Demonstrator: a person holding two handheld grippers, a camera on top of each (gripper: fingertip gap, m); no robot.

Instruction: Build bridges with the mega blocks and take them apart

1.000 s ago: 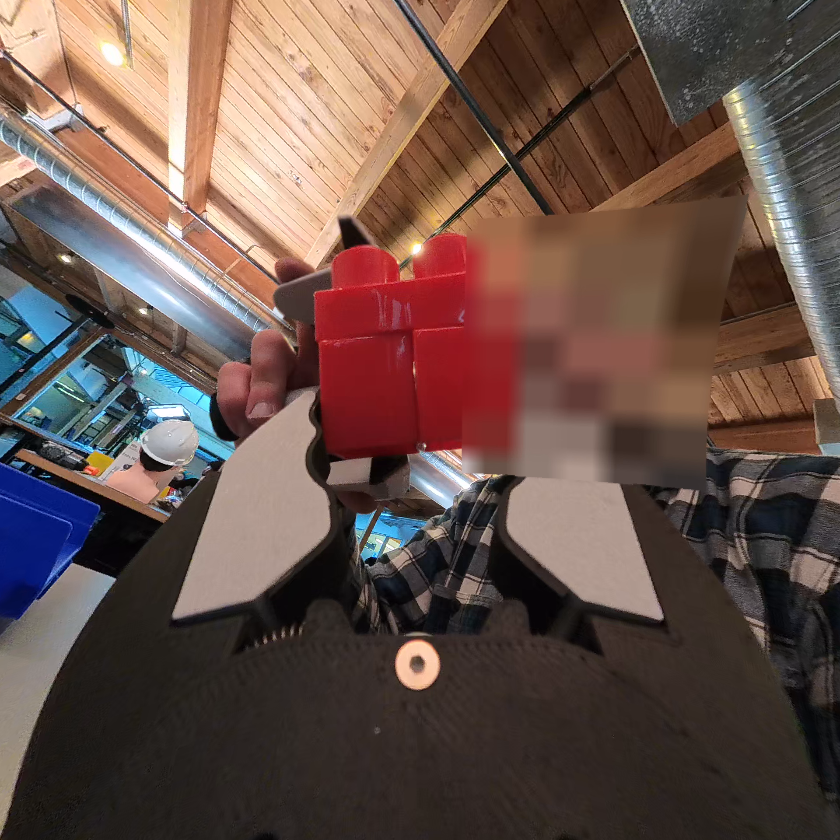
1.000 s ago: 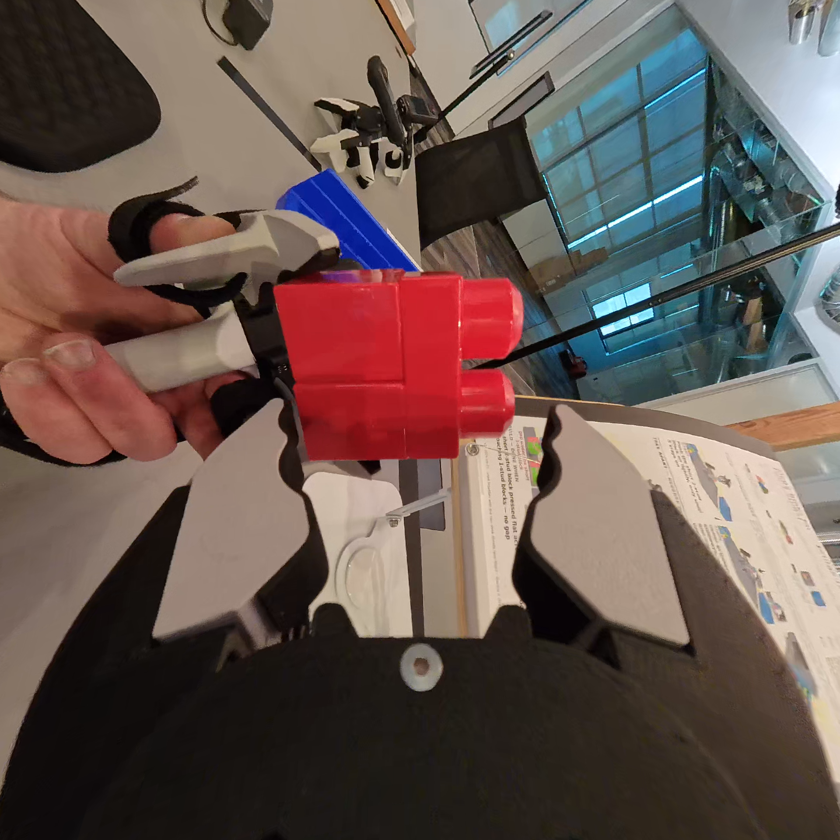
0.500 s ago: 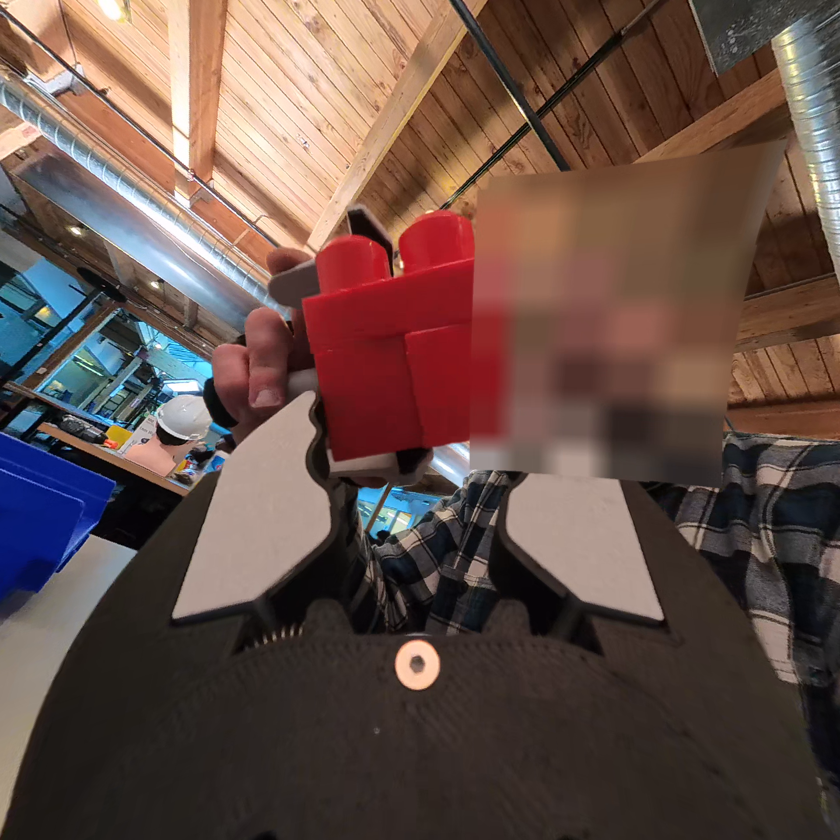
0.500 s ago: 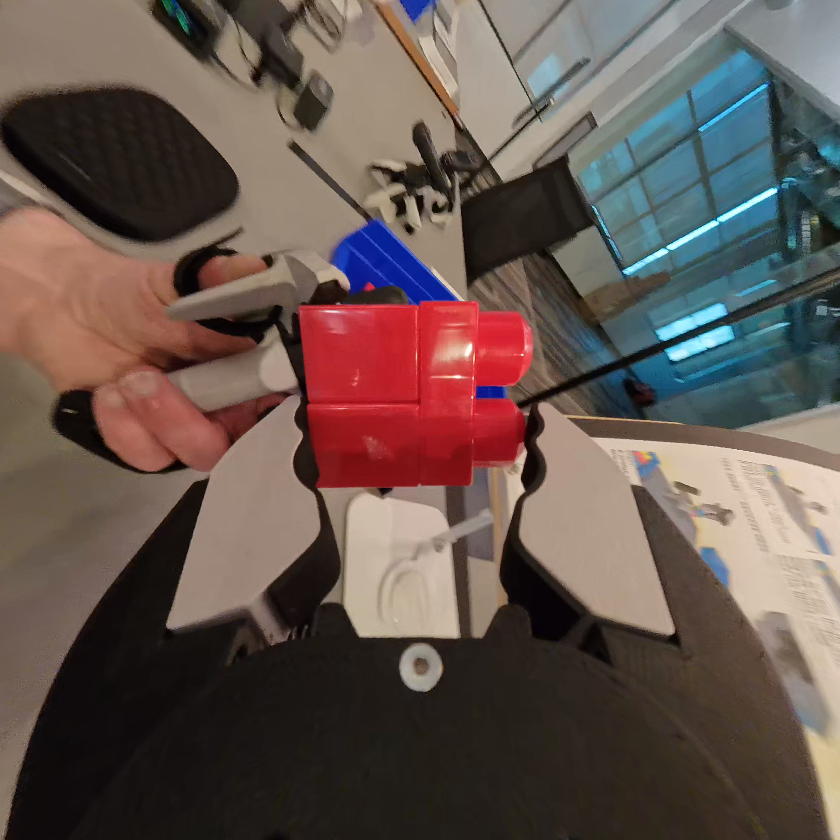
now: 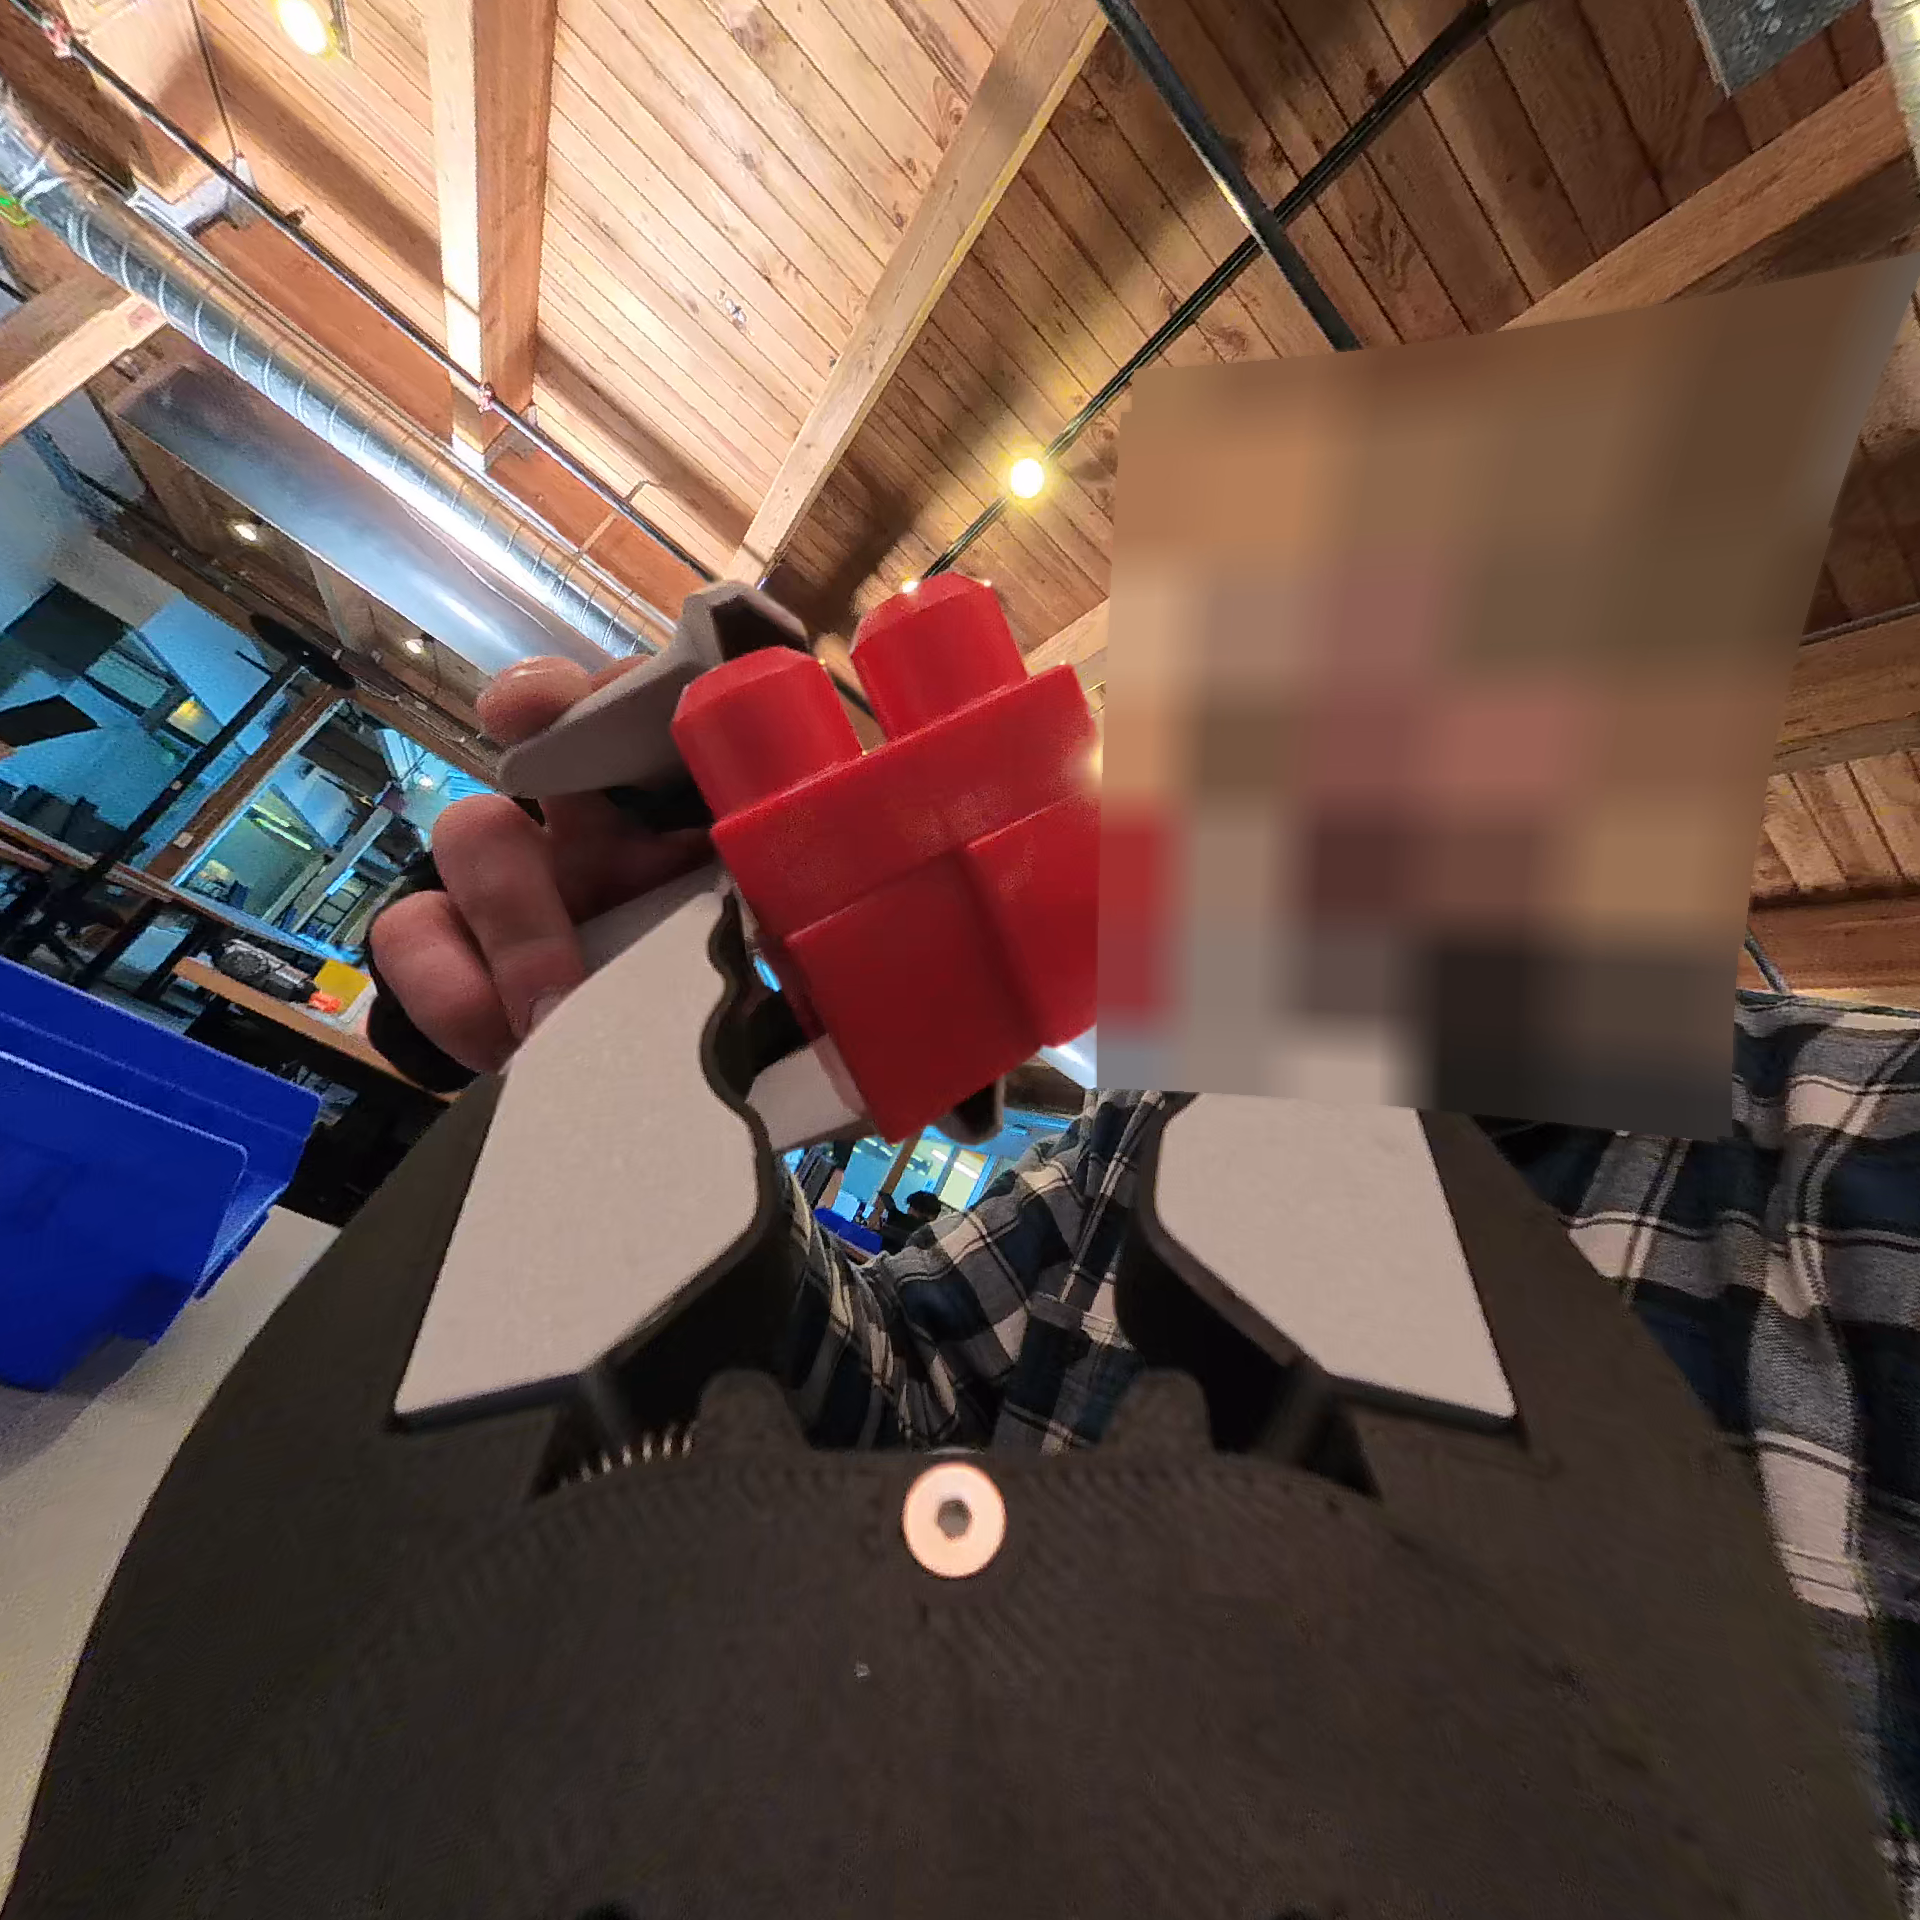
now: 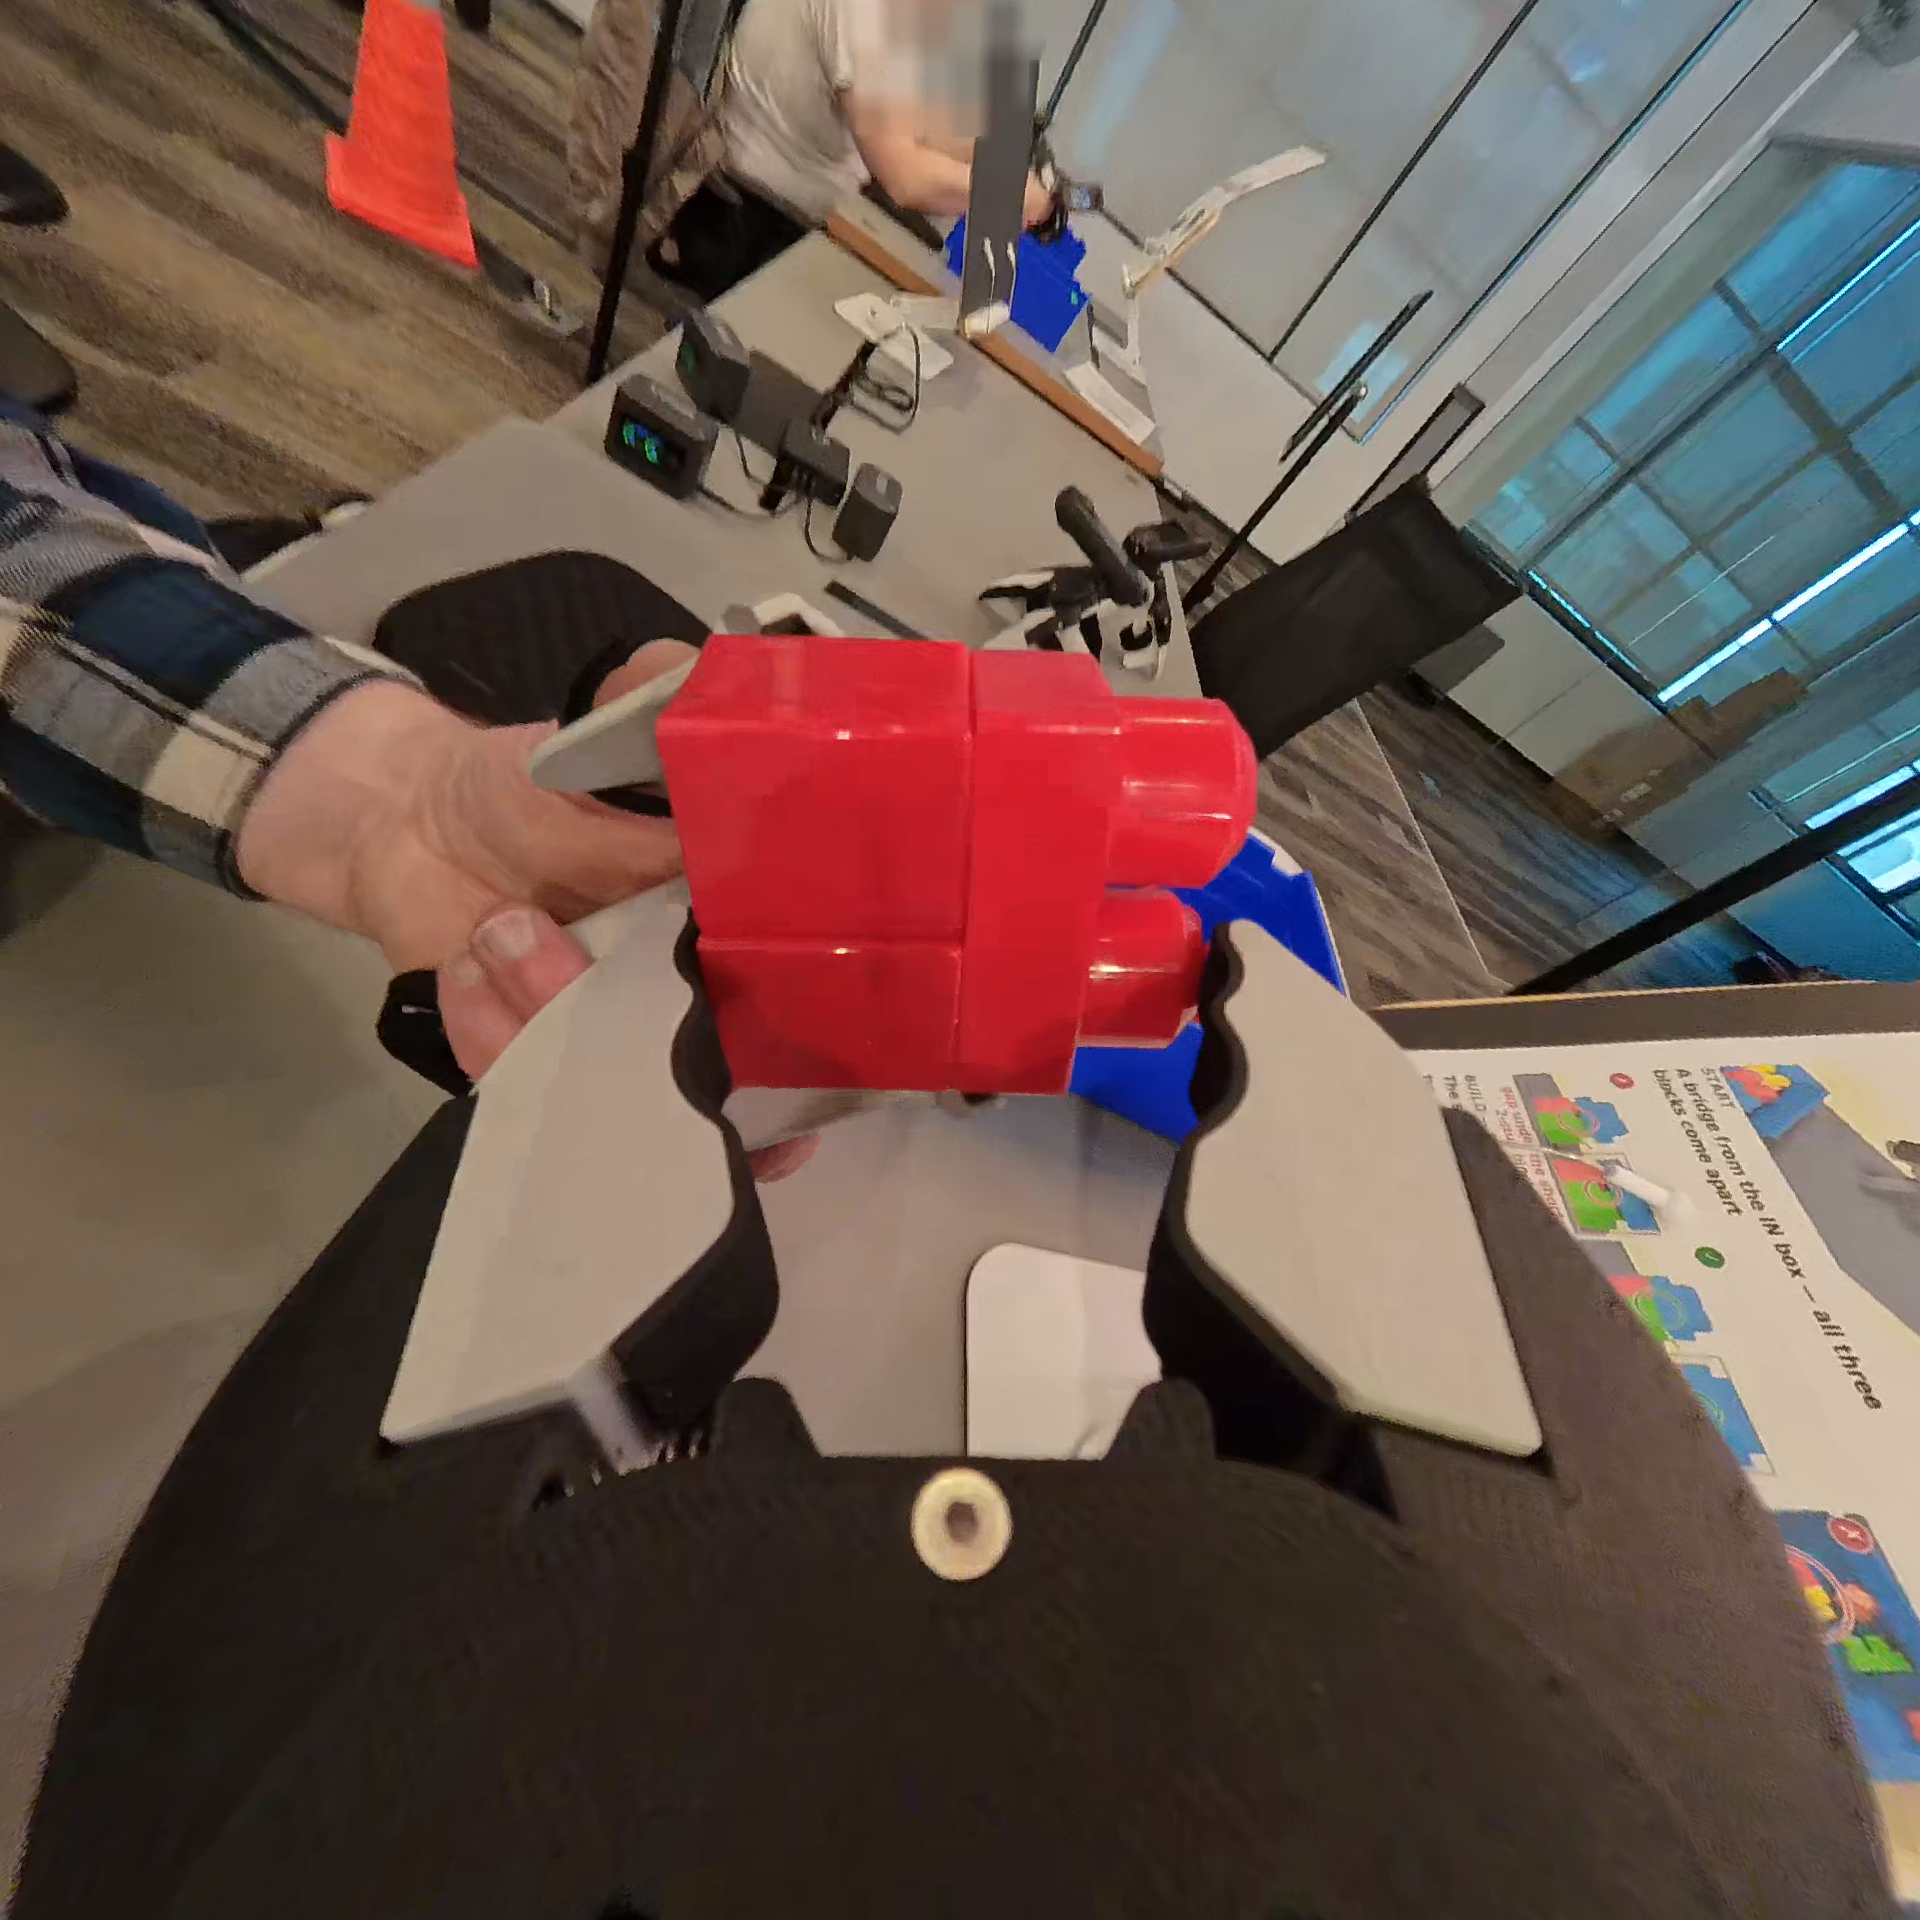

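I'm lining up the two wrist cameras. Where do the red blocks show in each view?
Left wrist view: red blocks just above centre, studs pointing up and slightly left, their right edge hidden.
Right wrist view: red blocks at centre, studs pointing right.
Shared landmark: the plaid shirt, right below the blocks in the left view; in the right view its sleeve is at the left edge.
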